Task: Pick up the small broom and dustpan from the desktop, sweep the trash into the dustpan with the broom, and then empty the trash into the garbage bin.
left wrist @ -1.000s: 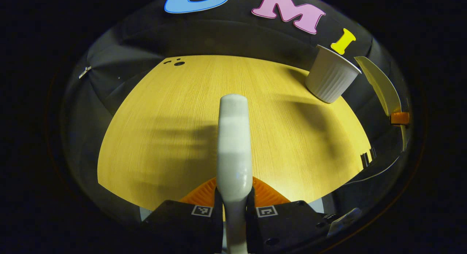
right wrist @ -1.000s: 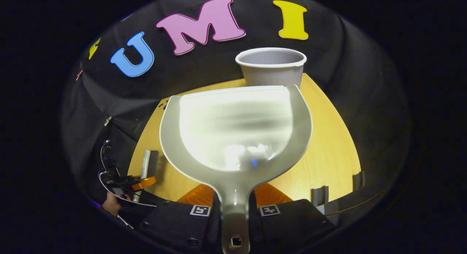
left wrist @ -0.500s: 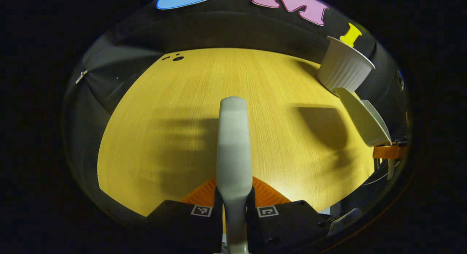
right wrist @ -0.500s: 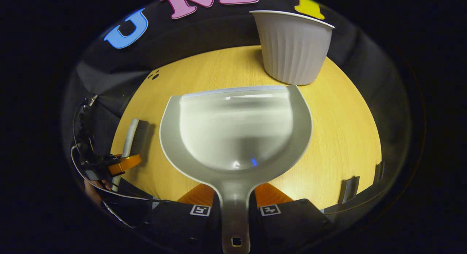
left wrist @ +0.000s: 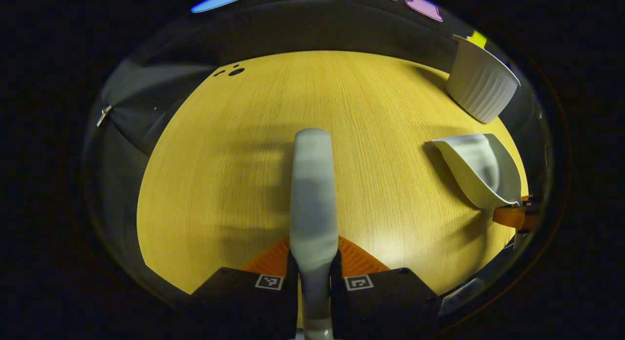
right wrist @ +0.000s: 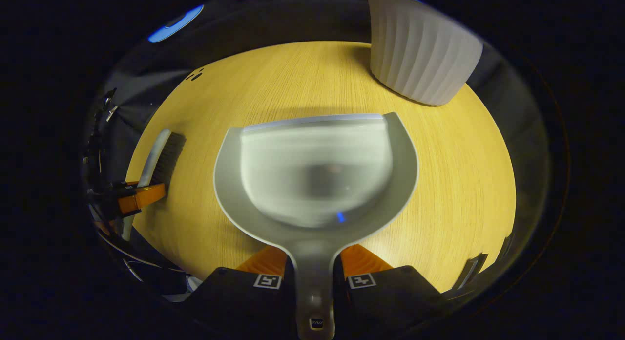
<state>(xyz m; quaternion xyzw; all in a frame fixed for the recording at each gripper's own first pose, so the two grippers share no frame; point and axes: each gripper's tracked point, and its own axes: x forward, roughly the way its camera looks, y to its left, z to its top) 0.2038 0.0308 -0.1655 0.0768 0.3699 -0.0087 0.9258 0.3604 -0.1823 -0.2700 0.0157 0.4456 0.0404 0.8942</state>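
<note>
Dustpan (right wrist: 317, 176) gripped by its handle between both fingers of the right tongs (right wrist: 315, 274), pan pointing straight ahead over the yellow wood-grain surface (right wrist: 464, 183) and toward the ribbed white garbage bin (right wrist: 420, 49), upright at the far right of the surface. Pan empty, open lip facing the bin, well short of it. Seen from the left gripper view, same dustpan (left wrist: 481, 169) at the right edge, tilted, lip low near the surface (left wrist: 234, 159); contact with the wood impossible to tell. Right tongs (left wrist: 512, 215) there only as a sliver behind the pan, bin (left wrist: 481, 81) beyond it at the far corner.

Small broom (left wrist: 313, 193) clamped at its handle between both fingers of the left tongs (left wrist: 315, 271), pale back of the head running straight forward along the middle of the left gripper view, bristles hidden beneath. From the right gripper view, broom (right wrist: 158, 157) at the left side, dark bristles turned down toward the wood, head angled away from the left tongs (right wrist: 139, 196), which close around the handle low at the surface's near left edge. Dark cables trailing behind those tongs. Broom and dustpan well apart, side by side, both aimed roughly the same way. Small cluster of dark holes (left wrist: 229, 71) at the far left of the surface.
</note>
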